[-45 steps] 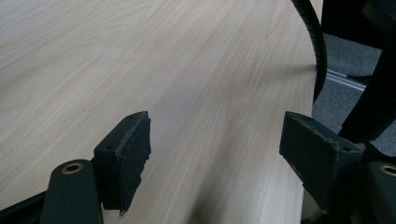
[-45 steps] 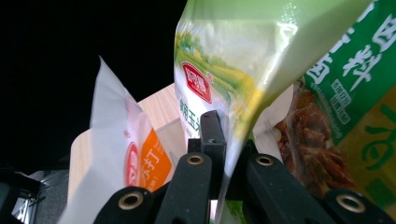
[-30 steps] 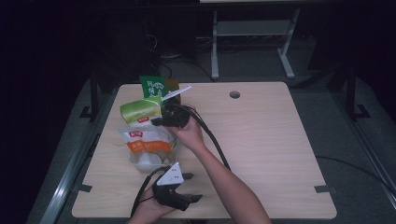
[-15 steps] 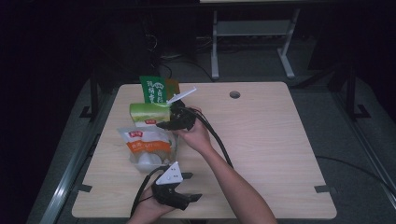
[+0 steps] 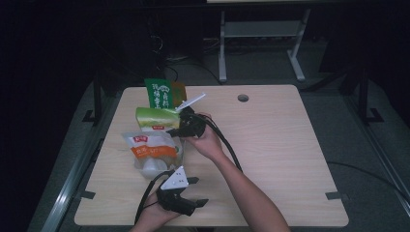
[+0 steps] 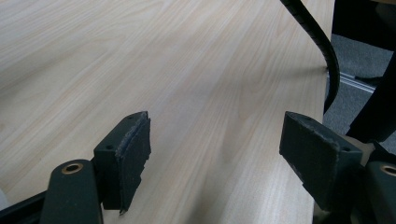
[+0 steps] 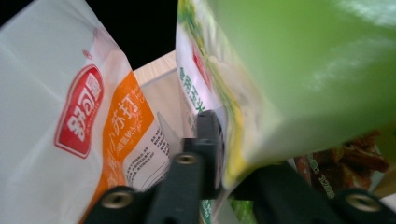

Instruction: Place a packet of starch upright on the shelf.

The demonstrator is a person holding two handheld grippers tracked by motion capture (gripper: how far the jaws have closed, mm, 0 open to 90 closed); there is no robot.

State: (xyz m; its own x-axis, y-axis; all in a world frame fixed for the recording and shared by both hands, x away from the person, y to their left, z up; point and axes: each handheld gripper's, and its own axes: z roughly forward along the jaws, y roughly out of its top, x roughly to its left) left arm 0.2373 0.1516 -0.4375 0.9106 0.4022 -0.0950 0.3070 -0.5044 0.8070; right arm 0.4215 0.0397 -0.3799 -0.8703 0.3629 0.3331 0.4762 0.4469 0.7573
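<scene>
Right gripper is clamped on the edge of the light green bag, jaws just closing a bit more. Left gripper sits wide open and empty, well away from that bag, near the table edge.

Right gripper at a light green snack bag on a pale wooden counter, left gripper resting near the front edge.

The right gripper, black with a thick cable trailing back along the forearm, has its jaws closed on the edge of the light green plastic snack bag, and they have just been closing further on it. Behind that bag stands a dark green printed pouch, with a white stick-like strip beside it. Just in front lies a white and orange plastic bag. The left gripper, topped by a grey three-cornered plate, sits on the light wooden counter with its jaws apart, holding nothing.
</scene>
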